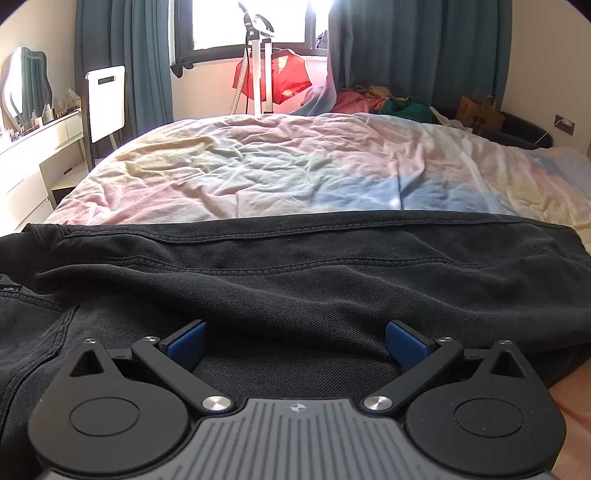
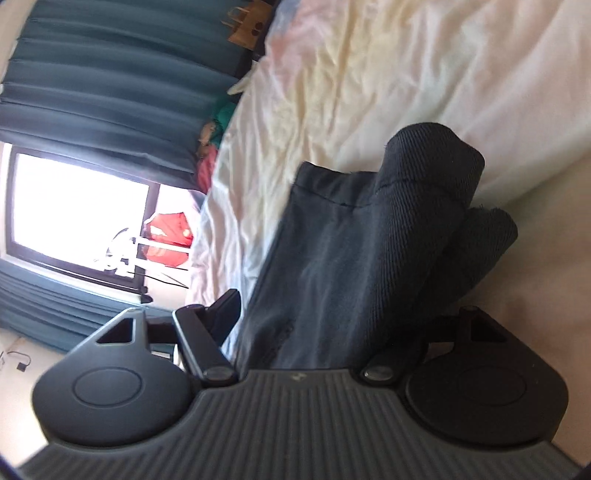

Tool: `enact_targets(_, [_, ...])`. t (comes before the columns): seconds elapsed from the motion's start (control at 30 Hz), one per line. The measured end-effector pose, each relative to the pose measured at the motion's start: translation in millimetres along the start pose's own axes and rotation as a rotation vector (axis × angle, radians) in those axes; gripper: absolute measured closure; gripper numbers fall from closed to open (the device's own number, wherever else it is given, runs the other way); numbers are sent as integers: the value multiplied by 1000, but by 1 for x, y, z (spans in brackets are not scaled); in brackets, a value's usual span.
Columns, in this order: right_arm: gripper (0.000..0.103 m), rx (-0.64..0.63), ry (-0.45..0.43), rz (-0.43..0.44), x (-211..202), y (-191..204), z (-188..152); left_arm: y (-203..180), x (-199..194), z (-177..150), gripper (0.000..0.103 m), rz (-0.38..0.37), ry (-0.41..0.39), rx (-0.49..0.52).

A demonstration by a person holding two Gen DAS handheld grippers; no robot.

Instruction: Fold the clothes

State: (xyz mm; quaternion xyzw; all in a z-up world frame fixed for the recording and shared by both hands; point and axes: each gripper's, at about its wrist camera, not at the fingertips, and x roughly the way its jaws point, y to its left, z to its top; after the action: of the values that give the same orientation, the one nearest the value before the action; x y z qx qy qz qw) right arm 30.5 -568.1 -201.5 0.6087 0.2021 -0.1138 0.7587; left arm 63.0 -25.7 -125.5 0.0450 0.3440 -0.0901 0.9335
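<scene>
Black jeans [image 1: 295, 273] lie across the near part of the bed [image 1: 280, 166], long axis left to right, stitched seams running side to side. Far edge of the jeans is a straight folded line against the pastel sheet. Left end shows a waistband area with a small label; right end drops off toward the sheet's edge.

Left gripper [image 1: 295, 345] sits low over the jeans, jaws spread wide, blue pads [image 1: 186, 345] well apart, nothing between them but a raised fold of denim lying under the gap. Cannot tell if the pads touch the cloth.

Right gripper [image 2: 325, 325] is rolled sideways, view is tilted. A bunch of the jeans [image 2: 369, 240] fills the space between its fingers and stands up in front of the camera, two cuffed leg ends sticking out past it. Only one finger [image 2: 225, 306] is clearly seen, the other is hidden by cloth; jaws look wide with fabric passing through, cannot tell if they pinch it.

Room: big stretch of wrinkled sheet beyond the jeans. Pile of coloured clothes [image 1: 380, 99] at the far right corner, paper bag [image 1: 478, 109] beside it. White chair [image 1: 105, 103] and dresser [image 1: 40, 147] left of the bed. Stand with a red garment [image 1: 271, 79] by the window [image 1: 251, 22], teal curtains [image 1: 122, 62] either side.
</scene>
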Motion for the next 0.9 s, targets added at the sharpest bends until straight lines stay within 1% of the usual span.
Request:
enact_targets(0.07, [30, 15, 8, 6, 1, -5, 1, 1, 0, 0, 0, -1, 1, -1])
enact_targets(0.2, [29, -30, -5, 14, 0, 4, -4, 1, 1, 1, 0, -3, 3, -4])
enact_targets(0.23, [33, -55, -15, 24, -1, 9, -5, 2, 1, 1, 0, -4, 4, -4])
enact_targets(0.33, [34, -127, -47, 52, -3, 21, -8, 2, 1, 1, 0, -6, 5, -7])
enact_targets(0.4, [34, -128, -59, 65, 0, 26, -6, 2, 1, 1, 0, -7, 6, -6])
enact_targets(0.5, [34, -121, -48, 10, 7, 23, -4, 2, 0, 1, 0, -8, 7, -3])
enact_targets(0.53, [36, -114, -43, -5, 9, 21, -3, 2, 0, 1, 0, -9, 7, -4])
enact_targets(0.57, [39, -107, -39, -19, 11, 19, -3, 2, 0, 1, 0, -9, 7, -5])
enact_targets(0.6, [46, -109, -41, -45, 12, 19, -3, 2, -1, 1, 0, -10, 7, -6])
enact_targets(0.63, [66, -122, -43, -79, 14, 20, -5, 3, -1, 1, 0, -11, 7, -7])
enact_targets(0.67, [76, -148, -50, -126, 15, 22, -7, 3, -1, 2, 0, -12, 7, -8])
enact_targets(0.7, [84, -164, -57, -141, 14, 22, -8, 4, -2, 2, 0, -12, 6, -9])
enact_targets(0.8, [88, -196, -89, -158, 7, 25, -11, 5, -6, 3, 0, -6, -2, -13])
enact_targets(0.9, [88, -227, -115, -169, 3, 31, -15, 7, -17, 6, 1, 35, -55, -12])
